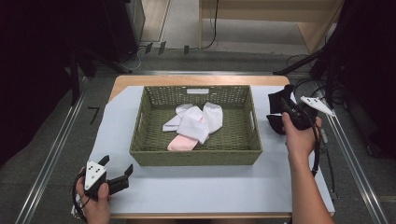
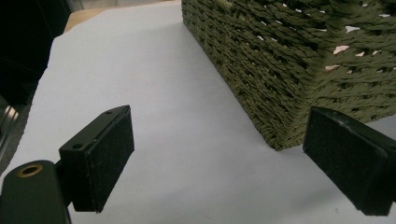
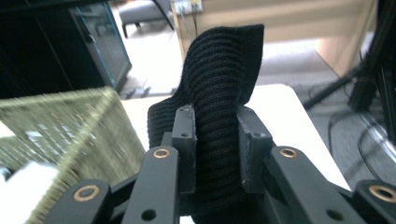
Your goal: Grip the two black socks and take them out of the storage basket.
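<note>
**Black sock in my right fingers, basket waiting**

The tabletop (image 1: 196, 186) lies under a pale sheet, and the green woven basket (image 1: 196, 156) sits in the middle of it; inside the basket rest a few white socks (image 1: 198, 121) and a pink sock (image 1: 181, 143), heaped together toward the centre; as I judge it, the sorting is well along, since those pieces are already in and the black sock (image 1: 279, 109) is what is left, lifted off the tabletop just beside the basket's right wall, not yet over the rim; carrying it across and letting go inside looks like the remaining step.

My right gripper (image 3: 215, 140) is clamped on that black sock (image 3: 219, 93); its fingers (image 3: 184, 140) press the ribbed cloth from both sides, narrow between them, and a fold of sock stands up above them while the rest hangs below.

My left gripper (image 2: 219, 163) waits at the near left corner of the tabletop, low and near the basket's (image 2: 289, 70) corner; its fingers (image 2: 109, 158) stand wide apart, holding nothing and touching nothing.
</note>
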